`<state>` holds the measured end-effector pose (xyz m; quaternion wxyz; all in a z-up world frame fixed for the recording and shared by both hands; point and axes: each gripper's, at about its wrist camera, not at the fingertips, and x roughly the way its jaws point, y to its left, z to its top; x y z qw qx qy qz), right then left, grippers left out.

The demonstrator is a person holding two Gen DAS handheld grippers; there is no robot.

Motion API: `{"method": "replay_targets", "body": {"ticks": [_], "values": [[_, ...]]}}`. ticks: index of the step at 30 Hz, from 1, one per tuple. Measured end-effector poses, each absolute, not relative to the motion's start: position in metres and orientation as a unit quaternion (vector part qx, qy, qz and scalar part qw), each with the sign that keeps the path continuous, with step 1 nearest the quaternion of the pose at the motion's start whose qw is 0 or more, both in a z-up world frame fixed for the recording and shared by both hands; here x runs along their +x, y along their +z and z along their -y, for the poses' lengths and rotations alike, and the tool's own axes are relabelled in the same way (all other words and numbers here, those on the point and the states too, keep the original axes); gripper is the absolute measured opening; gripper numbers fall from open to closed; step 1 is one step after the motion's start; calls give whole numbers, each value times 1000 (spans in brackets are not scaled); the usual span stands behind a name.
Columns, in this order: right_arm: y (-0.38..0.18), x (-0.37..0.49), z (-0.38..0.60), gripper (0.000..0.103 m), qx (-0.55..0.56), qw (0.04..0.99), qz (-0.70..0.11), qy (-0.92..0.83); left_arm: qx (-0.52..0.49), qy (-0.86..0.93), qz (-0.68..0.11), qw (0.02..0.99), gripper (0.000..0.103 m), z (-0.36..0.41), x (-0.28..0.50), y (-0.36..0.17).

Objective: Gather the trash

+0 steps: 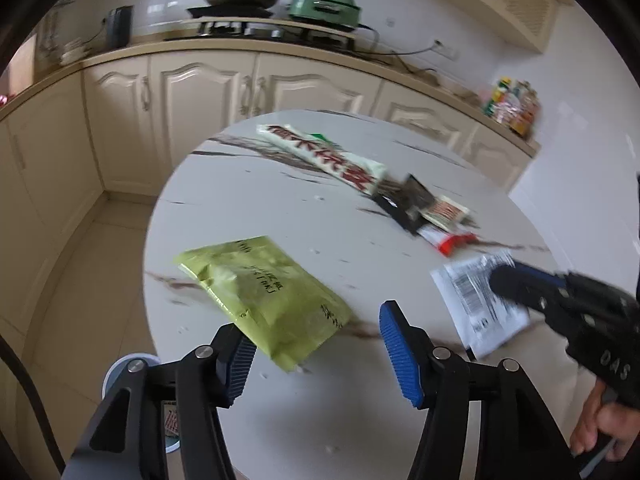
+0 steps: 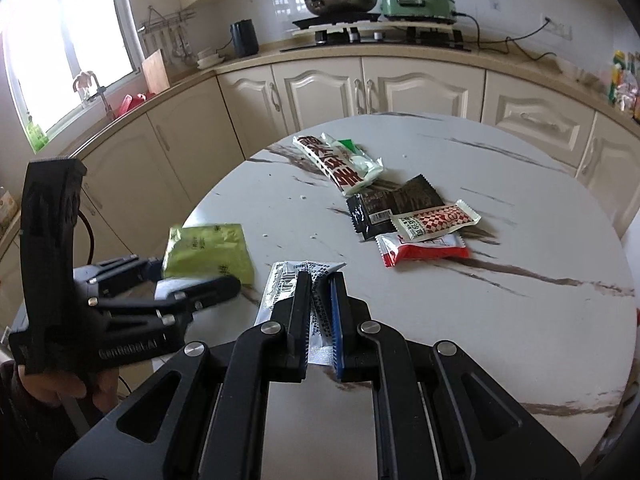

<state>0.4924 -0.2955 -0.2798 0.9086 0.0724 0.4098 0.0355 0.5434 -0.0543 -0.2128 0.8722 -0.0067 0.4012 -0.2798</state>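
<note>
Round white marble-veined table (image 2: pixel 500 280), left gripper (image 1: pixel 320 344) with jaws apart around the near corner of a lime-green foil pouch (image 1: pixel 260 296), right gripper (image 2: pixel 320 300) clamped on a white-and-silver printed wrapper (image 2: pixel 288 280), other snack wrappers (image 2: pixel 400 216) farther back

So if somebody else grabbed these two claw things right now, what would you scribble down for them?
Left claw: open, holding nothing; the green packet lies just ahead of it on the round table.
Right claw: shut on the white-and-silver wrapper.
Still lying on the table: the long white packet with red characters, the black wrapper, the red-checked bar wrapper and the red-and-white wrapper.
Done: one wrapper picked up.
Left: drop that wrapper wherever the trash goes, which I can't see for certain, then collect the other five.
</note>
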Motion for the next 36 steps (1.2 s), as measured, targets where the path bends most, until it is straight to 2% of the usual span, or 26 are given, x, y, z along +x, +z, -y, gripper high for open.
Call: {"method": "replay_targets", "body": {"ticks": [7, 9, 10, 11, 13, 16, 27, 36], "values": [[-289, 501, 299, 9, 78, 905, -415, 52, -33, -277, -408, 869, 53, 63, 573, -216], [-290, 502, 300, 9, 80, 905, -415, 54, -40, -276, -408, 869, 39, 60, 580, -218], [-291, 502, 302, 9, 81, 905, -415, 54, -48, -275, -413, 867, 24, 59, 583, -220], [-293, 503, 302, 9, 83, 904, -415, 55, -54, -278, -417, 863, 15, 57, 586, -221], [-294, 503, 304, 9, 85, 903, -417, 55, -56, -277, -419, 863, 14, 52, 599, -221], [-296, 504, 304, 9, 86, 902, -419, 56, -55, -270, -415, 867, 5, 48, 601, -220], [-269, 506, 286, 9, 78, 915, -390, 61, -35, -296, -360, 884, 3, 20, 549, -183], [-233, 531, 183, 9, 31, 925, -356, 131, -50, -255, -310, 915, 3, -83, 509, -157]]}}
